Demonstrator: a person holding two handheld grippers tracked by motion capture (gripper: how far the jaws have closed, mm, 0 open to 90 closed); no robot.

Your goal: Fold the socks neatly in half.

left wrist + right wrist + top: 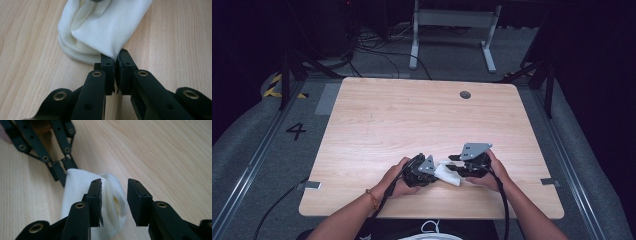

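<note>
White cloth (pixel 447 173) lies bunched on tabletop (pixel 412 120) near front edge, btwn both hands; left gripper (pixel 115 65) fingers pressed together, pinching cloth's corner; right gripper (pixel 114 202) fingers spread, cloth btwn them, pads not pressing it.

Light wood table (pixel 377 120), round grommet hole (pixel 465 94) near far edge; white sock (pixel 448 174) lying near front edge.

Cloth (pixel 447 174) lies on the table (pixel 412 120) near its front edge; between both tongs.
</note>
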